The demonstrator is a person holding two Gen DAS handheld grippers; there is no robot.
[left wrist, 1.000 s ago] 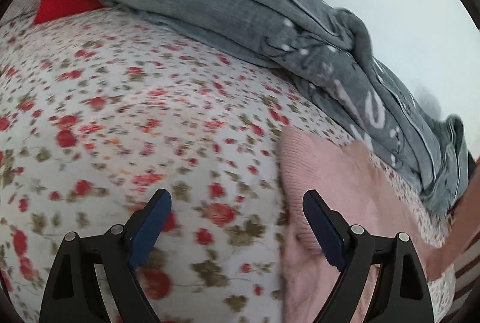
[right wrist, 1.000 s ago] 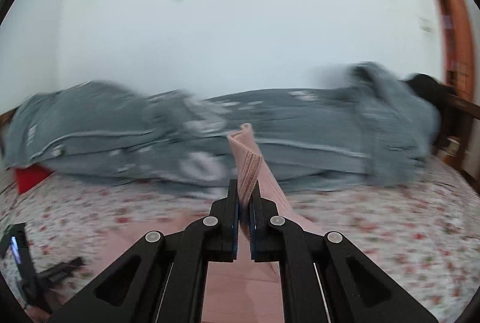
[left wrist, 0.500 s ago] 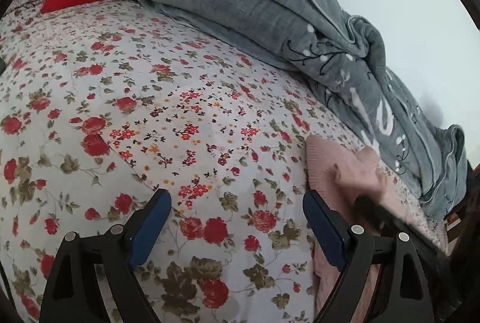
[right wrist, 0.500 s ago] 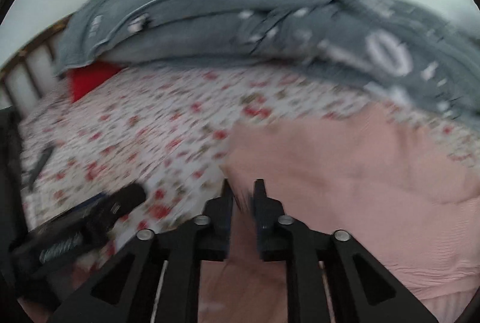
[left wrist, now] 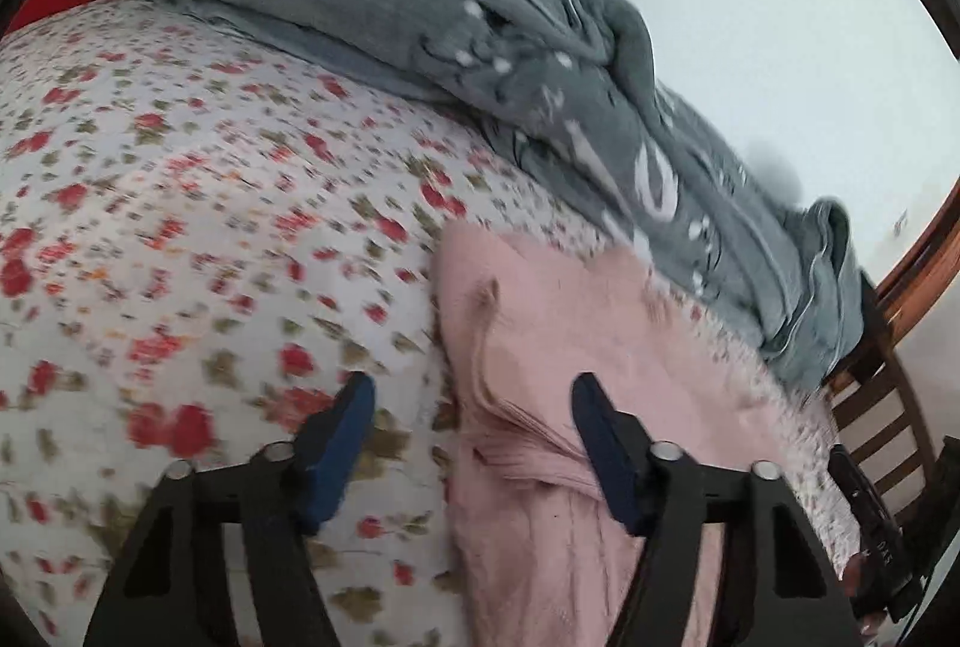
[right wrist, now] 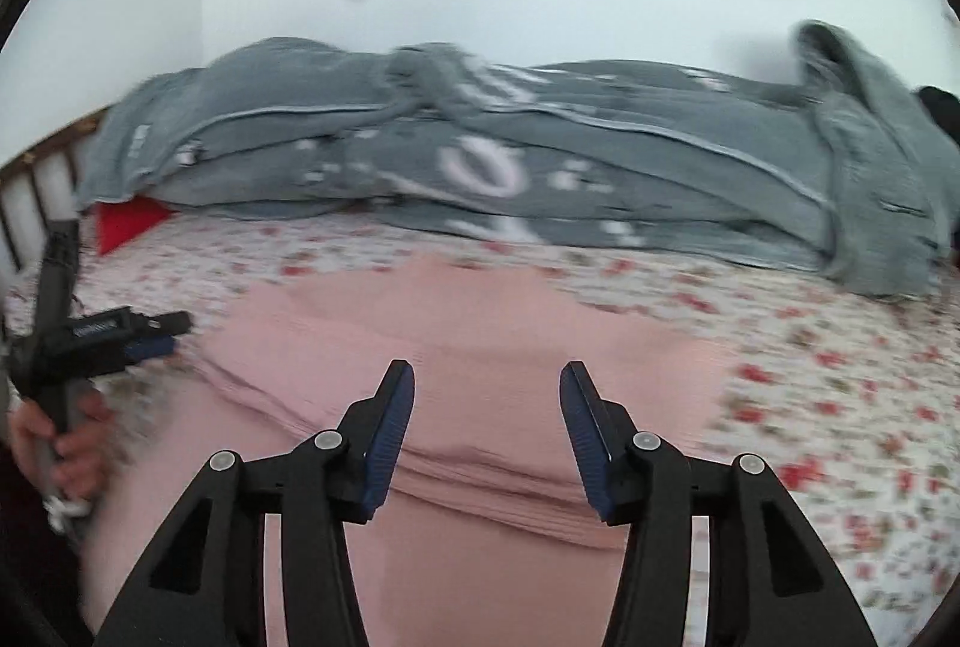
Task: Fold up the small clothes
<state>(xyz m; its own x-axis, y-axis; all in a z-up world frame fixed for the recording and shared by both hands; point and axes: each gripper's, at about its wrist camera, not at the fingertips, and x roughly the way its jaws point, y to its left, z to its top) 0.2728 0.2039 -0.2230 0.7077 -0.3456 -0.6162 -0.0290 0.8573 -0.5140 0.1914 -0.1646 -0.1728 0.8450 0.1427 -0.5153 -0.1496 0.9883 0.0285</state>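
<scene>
A pink knit garment lies flat on the floral bed sheet, with a folded layer across its near part. My left gripper hovers over the garment's left edge. Its jaws are closing, the folded edge lies between them, and the pads do not press it. In the right wrist view the same pink garment fills the foreground. My right gripper sits just above its fold ridge. Those jaws are opening and hold nothing. The left gripper shows at the far left, held by a hand.
A rumpled grey quilt is piled along the far side of the bed against a white wall. A red pillow peeks out under its left end. Wooden bed rails stand at the right, and floral sheet lies bare beside the garment.
The right gripper brought the pinched pink fabric down onto the bed and let it go, jaws spreading. The left gripper shifted right over the garment's edge and its jaws narrowed.
</scene>
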